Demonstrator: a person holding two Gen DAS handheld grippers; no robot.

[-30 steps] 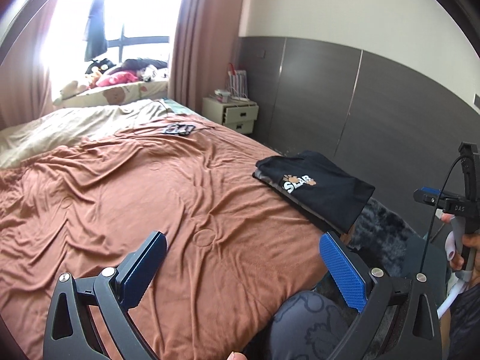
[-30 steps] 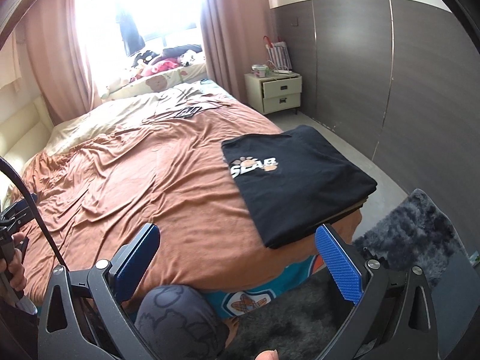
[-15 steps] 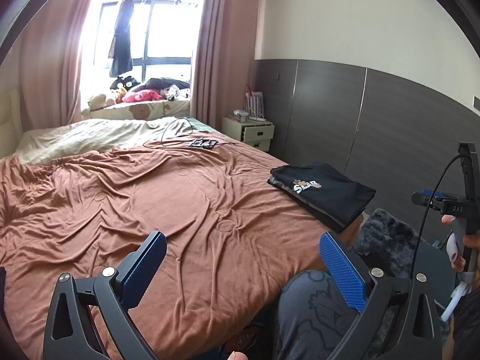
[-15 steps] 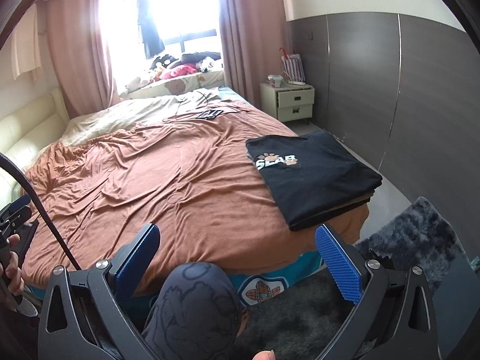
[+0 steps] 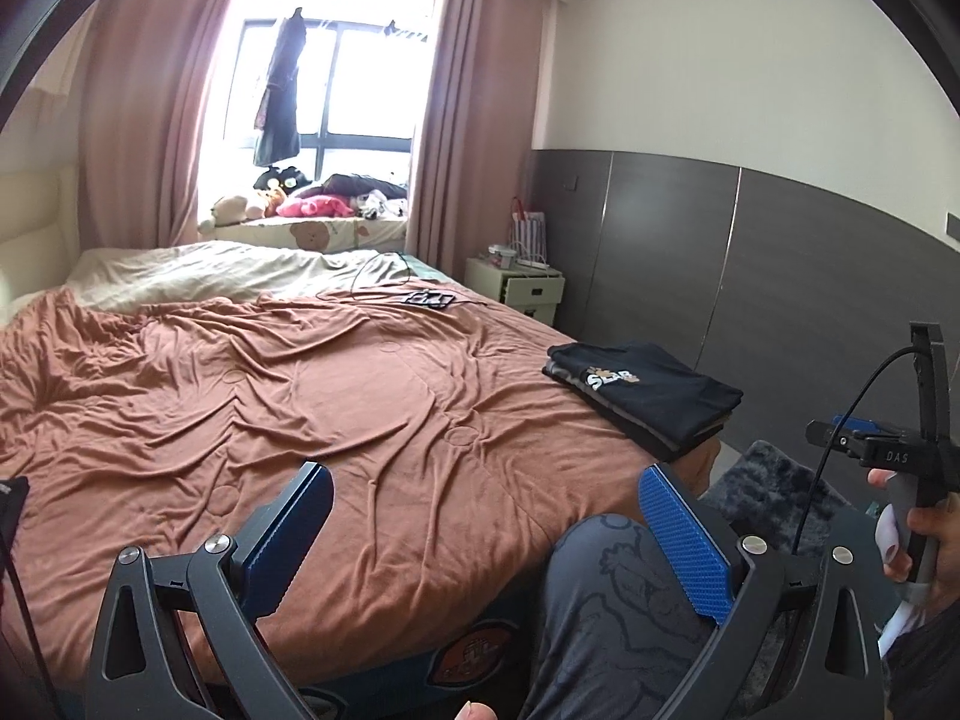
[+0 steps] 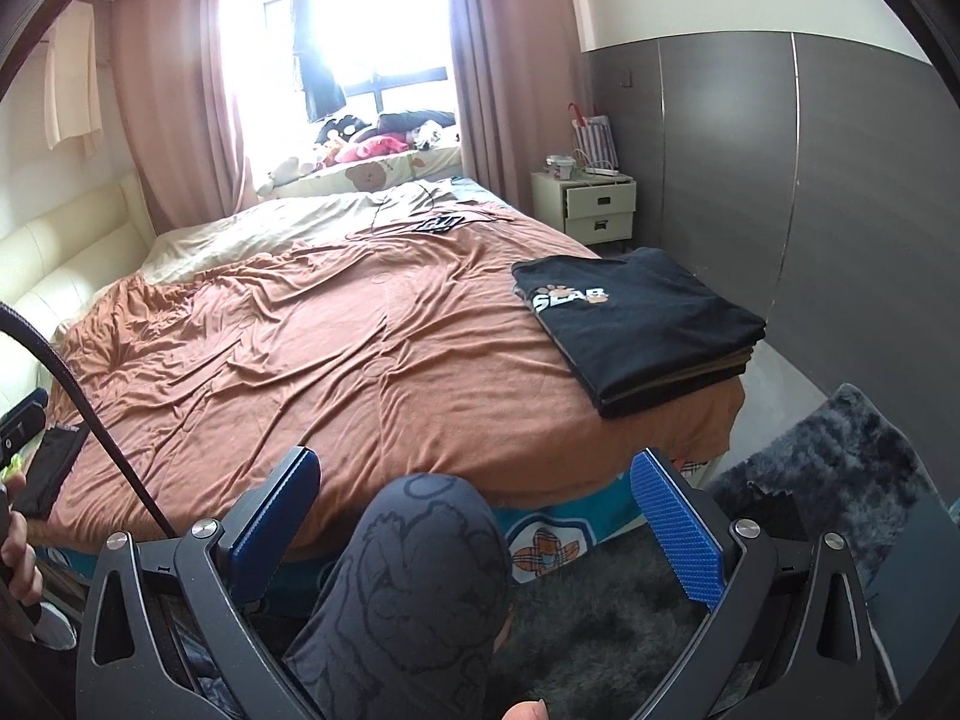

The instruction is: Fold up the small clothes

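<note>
Folded shirts (image 6: 642, 324) beyond fingers (image 6: 675, 531) (spread).

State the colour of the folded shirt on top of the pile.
Black shirt with white lettering; the right wrist view shows it best.

The bed's brown cover (image 6: 372, 360) carries a folded black stack (image 6: 642, 324).
</note>
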